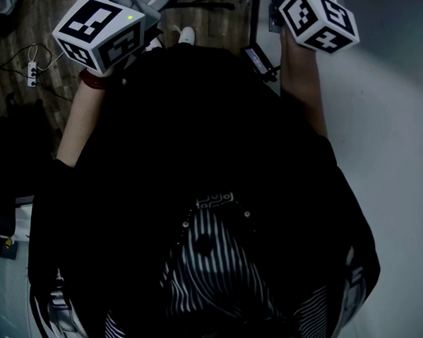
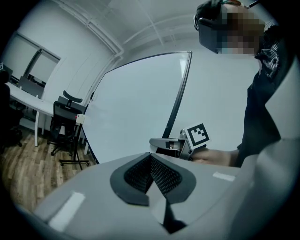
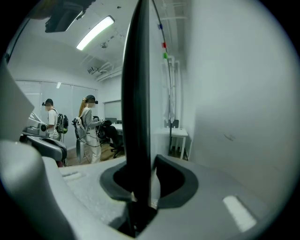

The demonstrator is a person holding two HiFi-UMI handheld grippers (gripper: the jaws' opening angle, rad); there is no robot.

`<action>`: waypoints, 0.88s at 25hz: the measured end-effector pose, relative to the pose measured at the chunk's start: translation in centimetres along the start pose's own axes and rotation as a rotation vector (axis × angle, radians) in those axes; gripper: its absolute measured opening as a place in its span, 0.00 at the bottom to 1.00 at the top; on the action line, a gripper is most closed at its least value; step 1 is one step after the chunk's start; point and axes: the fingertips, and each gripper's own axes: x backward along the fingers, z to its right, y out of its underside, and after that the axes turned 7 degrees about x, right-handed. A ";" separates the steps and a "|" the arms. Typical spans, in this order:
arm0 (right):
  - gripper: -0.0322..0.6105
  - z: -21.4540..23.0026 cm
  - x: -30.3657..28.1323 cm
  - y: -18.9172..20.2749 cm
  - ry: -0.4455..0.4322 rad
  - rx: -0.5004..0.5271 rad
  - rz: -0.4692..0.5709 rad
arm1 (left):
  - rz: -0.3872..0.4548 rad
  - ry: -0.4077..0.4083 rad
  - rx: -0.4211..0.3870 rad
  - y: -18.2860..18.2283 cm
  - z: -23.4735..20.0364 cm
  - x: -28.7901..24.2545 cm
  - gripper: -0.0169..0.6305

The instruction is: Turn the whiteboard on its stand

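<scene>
The whiteboard (image 2: 140, 108) stands upright as a large white panel with a black frame (image 2: 176, 103). In the right gripper view that frame edge (image 3: 137, 93) runs straight up between the jaws of my right gripper (image 3: 143, 187). The left pad lies against it and a thin gap shows at the right pad, so the jaws are open around it. The board's white face (image 3: 234, 93) fills the right side. My left gripper (image 2: 151, 171) is shut on nothing and held off the board. In the head view only the marker cubes (image 1: 98, 29) (image 1: 319, 18) show, with the board (image 1: 395, 155) at right.
A black office chair (image 2: 63, 117) and desks stand on the wooden floor behind the board. Two people (image 3: 89, 126) stand in the room beyond the frame, near a small white table (image 3: 176, 136). A power strip (image 1: 31, 72) lies on the floor at left.
</scene>
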 end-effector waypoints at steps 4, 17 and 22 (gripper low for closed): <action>0.19 0.2 -0.7 -0.3 0.011 0.001 0.003 | -0.002 0.002 0.000 -0.2 -0.5 0.7 0.03; 0.15 5.2 -5.0 -0.9 0.059 0.024 0.001 | -0.024 -0.002 0.001 1.1 0.2 -0.6 0.03; 0.16 4.4 -4.5 -0.4 0.068 0.045 -0.005 | -0.026 -0.005 0.003 1.2 0.0 -0.7 0.03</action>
